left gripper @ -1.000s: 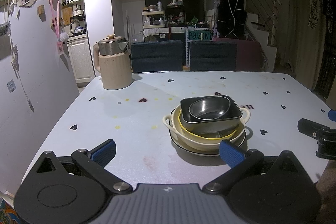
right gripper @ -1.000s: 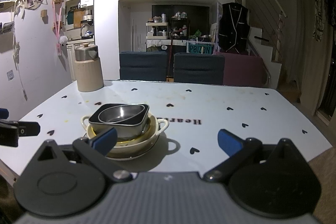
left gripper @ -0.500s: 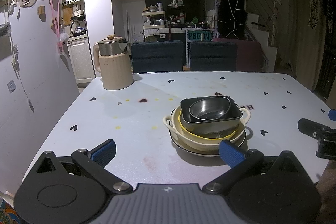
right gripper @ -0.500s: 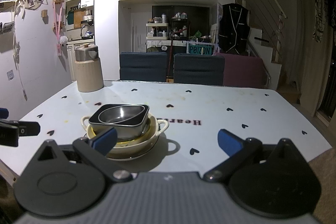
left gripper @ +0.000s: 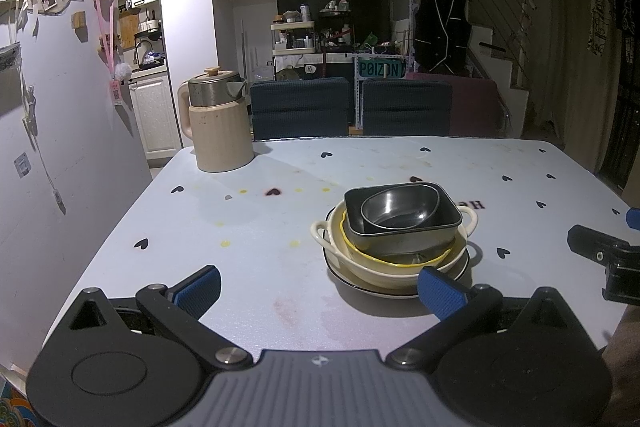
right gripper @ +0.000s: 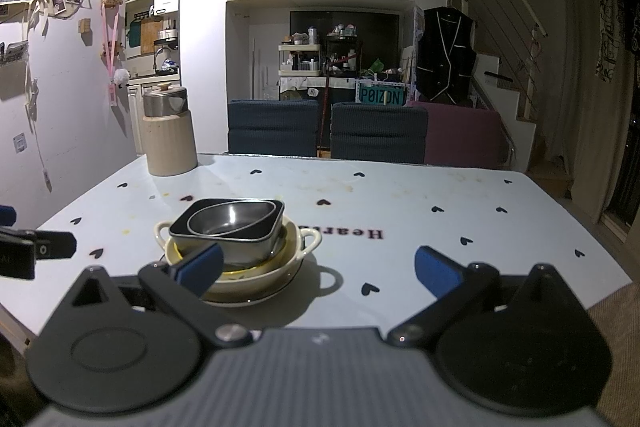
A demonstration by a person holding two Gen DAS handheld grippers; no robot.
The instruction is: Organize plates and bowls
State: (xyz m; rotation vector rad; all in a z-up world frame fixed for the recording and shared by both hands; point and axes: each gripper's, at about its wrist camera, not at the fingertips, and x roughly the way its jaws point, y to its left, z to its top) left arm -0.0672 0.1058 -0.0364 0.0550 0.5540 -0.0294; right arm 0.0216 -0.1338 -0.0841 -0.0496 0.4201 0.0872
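Observation:
One stack of dishes stands on the table: a small steel bowl point(left gripper: 398, 209) inside a dark square bowl point(left gripper: 404, 231), inside a cream two-handled bowl point(left gripper: 384, 269), on a black-rimmed plate point(left gripper: 360, 285). The right wrist view shows the same stack point(right gripper: 236, 239) at lower left. My left gripper point(left gripper: 318, 287) is open near the front edge, its right fingertip just in front of the plate. My right gripper point(right gripper: 318, 265) is open too, its left fingertip in front of the stack. Neither holds anything.
A beige kettle with a steel lid point(left gripper: 218, 125) stands at the table's far left corner. Two dark blue chairs point(left gripper: 300, 111) sit behind the far edge. The white table with black hearts point(left gripper: 400, 163) has a wall close on its left.

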